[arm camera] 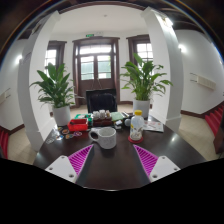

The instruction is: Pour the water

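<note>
A white mug with its handle to the left stands on the dark round table, just ahead of my fingers and a little left of the midline. A small clear bottle with a yellow label and a light cap stands upright to the mug's right, slightly farther away. My gripper is open, with its magenta pads spread wide and only bare tabletop between them. Neither finger touches anything.
Behind the mug lie a red object and small items. A dark chair stands at the table's far side. Potted plants flank it, one more at the right. White pillars and a wooden door lie beyond.
</note>
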Motion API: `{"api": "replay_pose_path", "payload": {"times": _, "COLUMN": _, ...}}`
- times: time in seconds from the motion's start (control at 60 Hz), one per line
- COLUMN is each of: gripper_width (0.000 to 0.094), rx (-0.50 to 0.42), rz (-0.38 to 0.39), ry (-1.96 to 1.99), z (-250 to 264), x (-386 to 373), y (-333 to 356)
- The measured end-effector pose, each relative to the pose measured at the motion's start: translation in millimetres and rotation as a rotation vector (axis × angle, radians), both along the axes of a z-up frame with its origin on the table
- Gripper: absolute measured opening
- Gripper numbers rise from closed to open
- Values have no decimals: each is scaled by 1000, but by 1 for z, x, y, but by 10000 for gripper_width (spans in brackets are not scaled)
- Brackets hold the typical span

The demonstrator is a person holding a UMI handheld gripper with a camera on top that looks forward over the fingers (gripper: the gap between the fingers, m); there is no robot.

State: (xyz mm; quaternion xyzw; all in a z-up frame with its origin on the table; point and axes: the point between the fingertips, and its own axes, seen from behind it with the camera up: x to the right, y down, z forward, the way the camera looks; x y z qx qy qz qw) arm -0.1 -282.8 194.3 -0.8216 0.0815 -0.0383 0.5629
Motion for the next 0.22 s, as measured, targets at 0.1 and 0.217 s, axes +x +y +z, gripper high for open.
{"api": "replay_pose_path", "payload": {"times": 0.1, "gripper_width": 771, "rx": 13, "rz": 15, "ry": -10, "z": 7, "x": -8, "y": -4}}
{"api": "replay_pose_path", "payload": {"times": 0.217, "gripper_width": 777, "rx": 12, "rz": 7, "ry": -40, "z": 8, "x": -6, "y": -7}}
